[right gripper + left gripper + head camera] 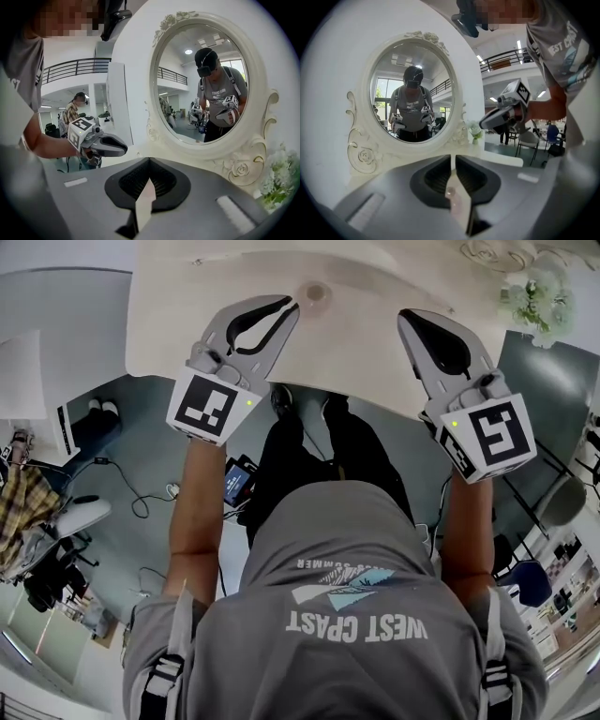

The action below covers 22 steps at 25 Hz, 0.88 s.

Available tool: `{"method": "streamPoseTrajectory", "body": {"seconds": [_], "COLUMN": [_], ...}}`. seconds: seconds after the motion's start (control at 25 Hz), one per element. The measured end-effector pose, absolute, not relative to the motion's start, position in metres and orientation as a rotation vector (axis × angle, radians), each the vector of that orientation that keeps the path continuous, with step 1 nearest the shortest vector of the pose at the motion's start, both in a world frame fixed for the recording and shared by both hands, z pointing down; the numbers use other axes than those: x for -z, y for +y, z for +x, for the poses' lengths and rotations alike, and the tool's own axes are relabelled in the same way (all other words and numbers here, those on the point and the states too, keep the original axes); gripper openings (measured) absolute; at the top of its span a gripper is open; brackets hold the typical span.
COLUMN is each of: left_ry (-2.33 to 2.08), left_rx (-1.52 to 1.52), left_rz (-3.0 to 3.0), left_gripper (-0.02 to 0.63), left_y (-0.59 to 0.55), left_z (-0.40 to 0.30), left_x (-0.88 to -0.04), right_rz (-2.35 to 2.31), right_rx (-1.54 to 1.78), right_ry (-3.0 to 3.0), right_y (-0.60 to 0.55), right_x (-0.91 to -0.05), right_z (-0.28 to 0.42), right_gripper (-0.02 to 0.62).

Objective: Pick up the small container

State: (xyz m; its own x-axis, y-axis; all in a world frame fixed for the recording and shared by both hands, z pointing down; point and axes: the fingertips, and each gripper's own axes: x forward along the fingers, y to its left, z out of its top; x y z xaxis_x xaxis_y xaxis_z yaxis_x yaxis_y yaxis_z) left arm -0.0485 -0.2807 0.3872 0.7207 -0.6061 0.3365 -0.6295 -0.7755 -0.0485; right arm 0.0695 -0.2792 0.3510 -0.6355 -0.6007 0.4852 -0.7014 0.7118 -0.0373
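Note:
I cannot make out a small container in any view. Both grippers hover over the near edge of a pale wooden table (356, 343). My left gripper (289, 304) (453, 159) points at an oval mirror (412, 93) in an ornate white frame; a narrow slit shows between its jaws and nothing is in it. My right gripper (405, 315) (149, 160) faces the same mirror (206, 84) with its jaws together and empty. Each gripper shows in the other's view, the right gripper (487, 123) to the right and the left gripper (123, 151) to the left.
White flowers (536, 292) (476, 131) (281, 178) stand on the table at the mirror's right side. Below the table edge are the person's legs, a phone (236, 482) and cables on the grey floor. Chairs and people stand in the hall behind.

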Motion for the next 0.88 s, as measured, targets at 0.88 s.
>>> {"method": "streamPoseTrajectory", "body": {"seconds": [0.88], "left_ry": [-1.022], "left_rx": [-0.560], "left_rz": [2.804], "left_gripper": [0.147], "left_y": [-0.314], "left_z": [-0.026], "left_x": [-0.490], "right_rz": [0.956], "right_rx": [-0.411], "right_ry": [-2.415], "right_y": [-0.286], "right_x": [-0.419], "right_z": [0.087], "right_gripper": [0.002]}}
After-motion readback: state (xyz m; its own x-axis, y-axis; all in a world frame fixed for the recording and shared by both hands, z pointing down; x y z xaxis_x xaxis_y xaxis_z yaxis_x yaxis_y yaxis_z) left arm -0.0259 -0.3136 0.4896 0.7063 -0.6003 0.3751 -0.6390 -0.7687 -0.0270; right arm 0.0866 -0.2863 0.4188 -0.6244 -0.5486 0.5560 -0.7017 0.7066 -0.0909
